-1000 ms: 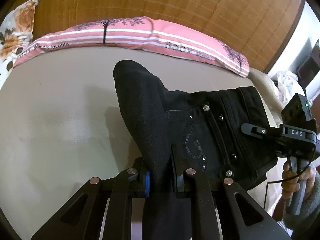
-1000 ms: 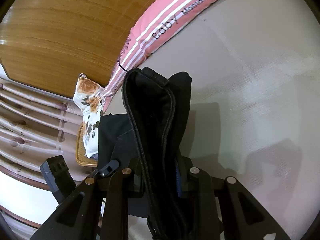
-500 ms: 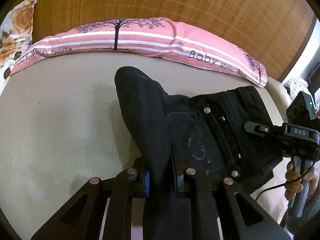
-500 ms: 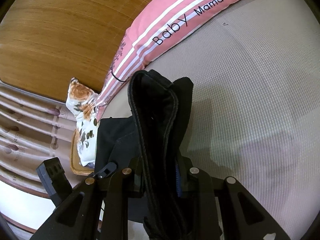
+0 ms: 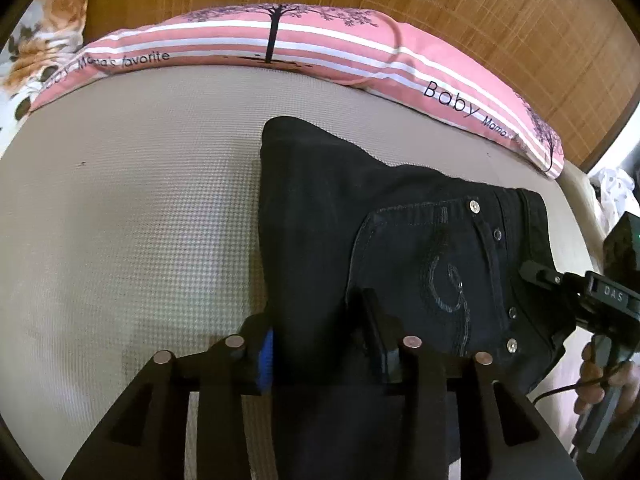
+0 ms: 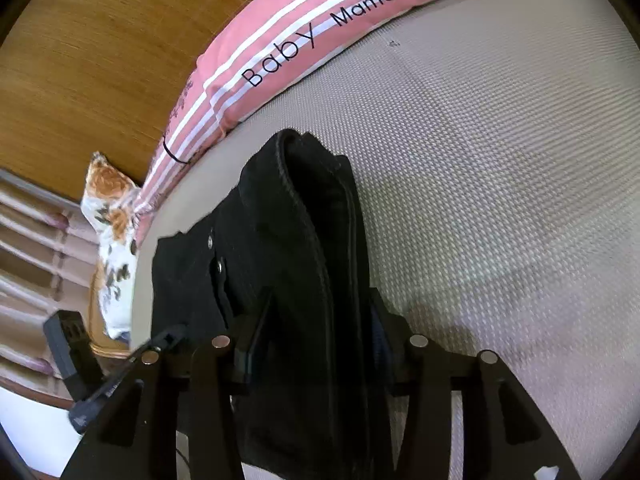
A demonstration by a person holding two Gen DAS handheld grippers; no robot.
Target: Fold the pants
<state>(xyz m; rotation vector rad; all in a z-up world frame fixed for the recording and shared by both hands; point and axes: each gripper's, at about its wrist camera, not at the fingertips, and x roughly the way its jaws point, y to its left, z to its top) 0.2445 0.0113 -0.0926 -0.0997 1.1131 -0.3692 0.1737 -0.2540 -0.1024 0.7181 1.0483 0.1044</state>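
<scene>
Both my grippers have just been opening: the left gripper [image 5: 320, 340] and right gripper [image 6: 316, 320] each stand partly open, the folded black pants [image 5: 400, 240] lying loosely between their jaws on the beige mattress [image 5: 140, 220].

The near part of the black pants [image 5: 320, 240] passes under the left gripper [image 5: 320, 344] and off the bottom edge. In the right wrist view, the pants' near end is cut off likewise. The right gripper [image 5: 568, 284] is cropped by the frame's right edge. The floral pillow [image 5: 44, 40] is partly cropped.
</scene>
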